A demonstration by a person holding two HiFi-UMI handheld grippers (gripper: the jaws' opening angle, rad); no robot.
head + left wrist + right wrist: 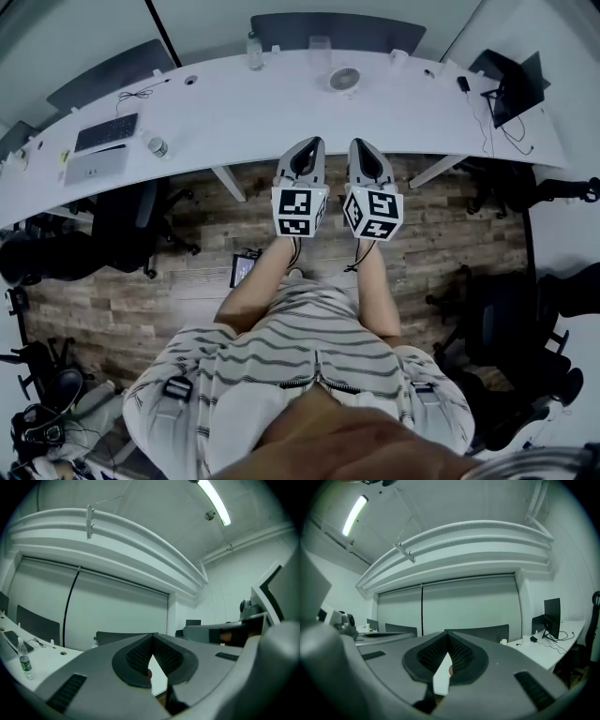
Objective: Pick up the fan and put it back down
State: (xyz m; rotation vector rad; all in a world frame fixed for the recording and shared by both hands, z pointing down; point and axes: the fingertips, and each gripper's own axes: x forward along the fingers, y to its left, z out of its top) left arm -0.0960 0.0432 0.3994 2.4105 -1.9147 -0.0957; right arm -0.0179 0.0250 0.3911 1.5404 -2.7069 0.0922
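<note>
Near the fan (pixel 344 79), a bottle (pixel 254 52) stands upright.

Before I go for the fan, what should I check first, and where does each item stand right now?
1. Small round white fan in view on the curved white desk: ok.
2. Left gripper open for a grasp: not ok, jaws shut and empty.
3. Right gripper open for a grasp: not ok, jaws shut and empty.
4. Grippers at the fan: not ok, both are short of it, by the desk's near edge.
5. Clear drinking glass apart from the fan: ok.
6. Fan standing upright: cannot tell.
</note>
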